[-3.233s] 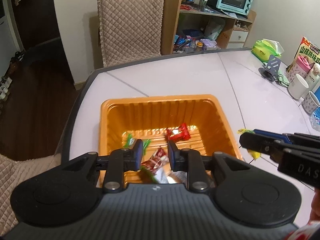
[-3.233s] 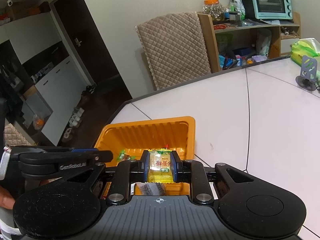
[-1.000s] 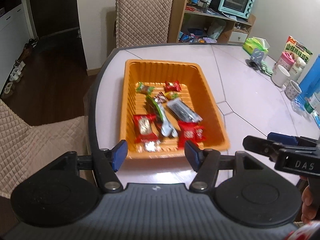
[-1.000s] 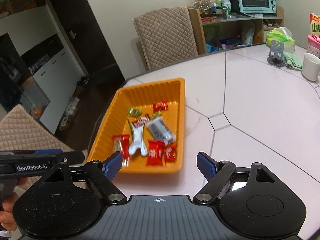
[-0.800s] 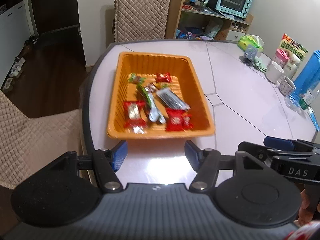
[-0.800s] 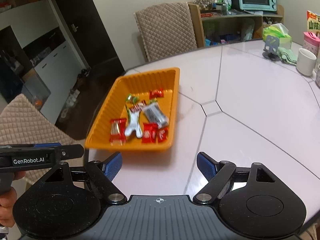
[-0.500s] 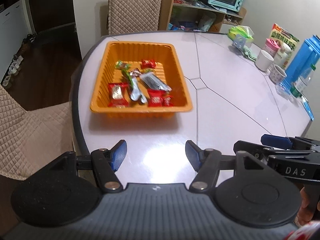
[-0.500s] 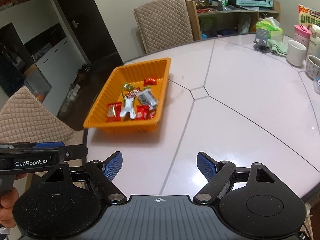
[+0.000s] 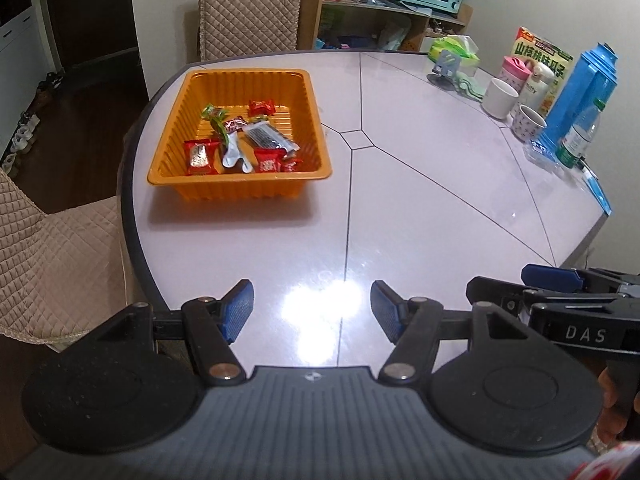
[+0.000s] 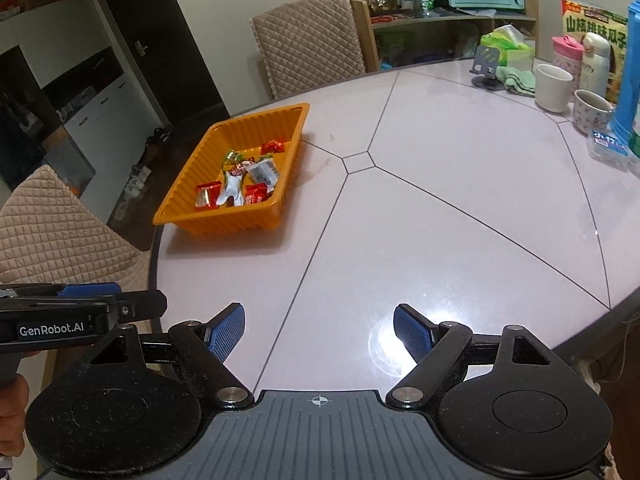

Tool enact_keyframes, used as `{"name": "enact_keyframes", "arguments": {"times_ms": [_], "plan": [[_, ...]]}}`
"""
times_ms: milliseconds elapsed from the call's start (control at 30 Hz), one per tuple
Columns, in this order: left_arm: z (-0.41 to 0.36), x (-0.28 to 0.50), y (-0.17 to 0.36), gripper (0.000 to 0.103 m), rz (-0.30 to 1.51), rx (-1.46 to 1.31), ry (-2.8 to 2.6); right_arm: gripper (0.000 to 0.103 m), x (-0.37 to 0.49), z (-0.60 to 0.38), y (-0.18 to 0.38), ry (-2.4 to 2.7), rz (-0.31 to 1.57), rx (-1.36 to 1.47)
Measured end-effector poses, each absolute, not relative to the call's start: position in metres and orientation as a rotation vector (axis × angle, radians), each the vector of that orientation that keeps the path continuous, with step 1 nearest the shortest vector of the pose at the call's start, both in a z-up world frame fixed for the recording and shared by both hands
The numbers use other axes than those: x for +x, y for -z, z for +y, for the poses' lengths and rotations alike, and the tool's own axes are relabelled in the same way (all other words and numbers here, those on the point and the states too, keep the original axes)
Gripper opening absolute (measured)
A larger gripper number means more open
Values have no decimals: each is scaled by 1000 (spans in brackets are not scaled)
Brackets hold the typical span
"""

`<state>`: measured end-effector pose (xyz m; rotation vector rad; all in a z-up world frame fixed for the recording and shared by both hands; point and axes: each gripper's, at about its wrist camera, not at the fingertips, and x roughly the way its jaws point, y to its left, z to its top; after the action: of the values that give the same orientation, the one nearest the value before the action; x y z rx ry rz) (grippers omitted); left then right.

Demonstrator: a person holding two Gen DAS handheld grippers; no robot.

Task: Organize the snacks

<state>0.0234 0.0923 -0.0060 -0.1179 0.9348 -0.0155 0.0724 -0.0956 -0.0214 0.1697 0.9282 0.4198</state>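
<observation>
An orange tray (image 9: 240, 190) of wrapped snacks (image 9: 240, 142) sits near the far left edge of a pale, rounded counter (image 9: 420, 200). Two hand-held tools hover over the near edge, well apart from the tray. The left tool (image 9: 312, 312) has its blue pads spread wide and holds nothing; the right tool (image 10: 319, 334) is likewise spread and empty. From both, the tray lies ahead and to the left, its long axis running away from them towards a quilted chair (image 9: 248, 4); the left tool appears nearer. No loose snack shows on the counter, so the sorting looks close to finished.

In the tray I count about eight packets: four red, two green, one silver-white, one clear with dark filling; overlaps make this uncertain. At the far right stand two mugs (image 10: 554, 88), a blue flask (image 9: 580, 92) and a snack box (image 9: 542, 52).
</observation>
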Motion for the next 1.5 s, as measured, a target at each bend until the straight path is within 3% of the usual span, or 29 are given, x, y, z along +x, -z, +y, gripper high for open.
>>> {"name": "enact_keyframes", "arguments": {"times_ms": [1500], "plan": [[65,-9,5,62,925,-109,38,81,49,-118,22,-414,927,171]]}}
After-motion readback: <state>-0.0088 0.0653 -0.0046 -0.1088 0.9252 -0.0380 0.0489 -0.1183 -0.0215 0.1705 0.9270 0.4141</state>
